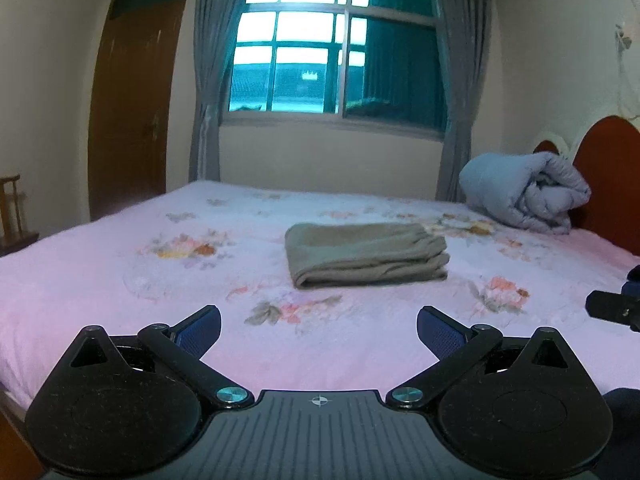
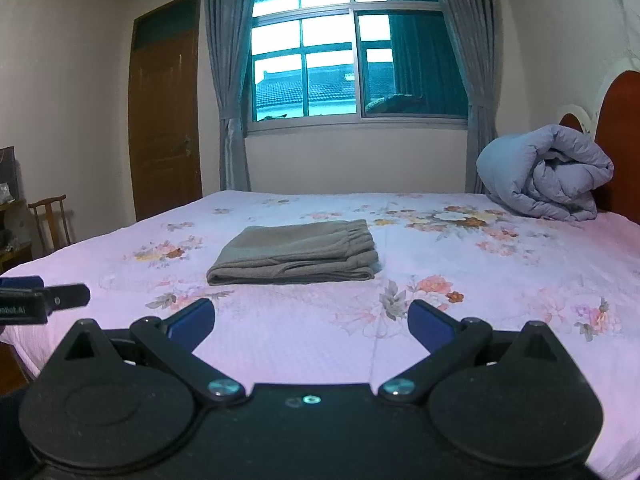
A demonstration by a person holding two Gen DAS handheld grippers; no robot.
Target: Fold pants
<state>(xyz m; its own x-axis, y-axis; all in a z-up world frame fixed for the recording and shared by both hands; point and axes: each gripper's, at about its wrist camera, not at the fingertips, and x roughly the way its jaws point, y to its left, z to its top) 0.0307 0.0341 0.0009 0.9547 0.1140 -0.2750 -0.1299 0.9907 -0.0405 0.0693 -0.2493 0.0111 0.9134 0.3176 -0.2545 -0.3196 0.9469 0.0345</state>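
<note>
Olive-grey pants [image 1: 366, 254] lie folded into a compact stack in the middle of the bed [image 1: 100, 264], elastic waistband to the right. In the right wrist view the same folded pants [image 2: 298, 252] rest flat on the bed [image 2: 500, 300]. My left gripper [image 1: 318, 326] is open, held back above the bed's near part, well short of the pants, with nothing between its blue pads. My right gripper [image 2: 311, 318] is open too, empty, and also short of the pants. Each gripper shows at the edge of the other's view, the right one as a black part [image 1: 614, 308], the left one likewise [image 2: 44, 300].
A rolled blue-grey duvet [image 1: 528, 192] sits at the bed's right end against a red-brown headboard [image 1: 612, 176]. A window with grey curtains [image 1: 336, 48] faces me, a brown door [image 1: 136, 92] stands left, and a wooden chair [image 2: 50, 220] is by the left wall.
</note>
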